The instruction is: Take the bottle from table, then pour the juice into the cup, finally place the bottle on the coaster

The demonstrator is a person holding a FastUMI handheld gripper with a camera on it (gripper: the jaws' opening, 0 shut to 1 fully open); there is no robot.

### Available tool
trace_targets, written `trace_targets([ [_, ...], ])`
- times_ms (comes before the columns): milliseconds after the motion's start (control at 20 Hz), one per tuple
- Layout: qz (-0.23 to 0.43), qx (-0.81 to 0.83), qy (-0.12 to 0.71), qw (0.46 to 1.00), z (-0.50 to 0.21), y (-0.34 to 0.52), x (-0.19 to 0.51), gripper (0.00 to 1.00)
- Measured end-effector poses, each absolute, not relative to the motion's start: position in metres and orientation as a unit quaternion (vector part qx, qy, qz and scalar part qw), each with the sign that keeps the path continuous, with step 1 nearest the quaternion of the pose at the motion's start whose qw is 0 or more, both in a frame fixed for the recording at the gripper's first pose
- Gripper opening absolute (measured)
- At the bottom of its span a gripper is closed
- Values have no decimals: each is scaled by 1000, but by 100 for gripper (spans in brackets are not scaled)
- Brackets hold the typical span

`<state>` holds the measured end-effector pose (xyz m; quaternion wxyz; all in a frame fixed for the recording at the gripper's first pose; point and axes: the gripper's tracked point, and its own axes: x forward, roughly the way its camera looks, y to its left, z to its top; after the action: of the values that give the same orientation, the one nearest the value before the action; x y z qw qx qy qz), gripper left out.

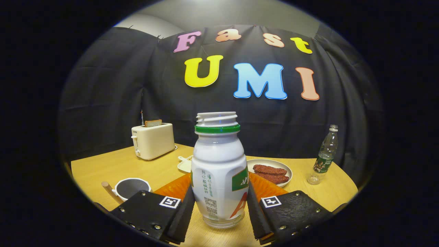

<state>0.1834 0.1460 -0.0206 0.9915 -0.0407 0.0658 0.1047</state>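
Gripper view: the bottle stands upright on the tabletop, capless, its long axis vertical, dead ahead at 12 o'clock from the tongs and set between the two fingers. Both inner pads appear to meet its lower body, one on each flank, so the tongs look to be pinching the bottle low down, spread only as wide as the bottle itself. Its base seems to rest on the wood, though I cannot tell whether it has lifted slightly.

The cup sits at about 10 o'clock from the tongs, just beyond the left finger, with a wooden handle sticking out. That is the bearing the pour turns on: up, then left. An orange mat, probably the coaster, lies just behind the bottle.

Farther off are a toaster at 11 o'clock, a plate at 1 o'clock, and a clear bottle at 2 o'clock.
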Motion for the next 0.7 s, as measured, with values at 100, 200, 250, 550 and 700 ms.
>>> trace_targets([
  [100, 98, -34, 65, 992, -23, 141, 189, 71],
  [200, 98, -31, 59, 993, -22, 139, 193, 71],
  [250, 100, -28, 55, 993, -23, 139, 195, 71],
  [550, 102, -35, 58, 993, -36, 142, 209, 71],
  [700, 115, -26, 68, 991, -46, 145, 215, 71],
])
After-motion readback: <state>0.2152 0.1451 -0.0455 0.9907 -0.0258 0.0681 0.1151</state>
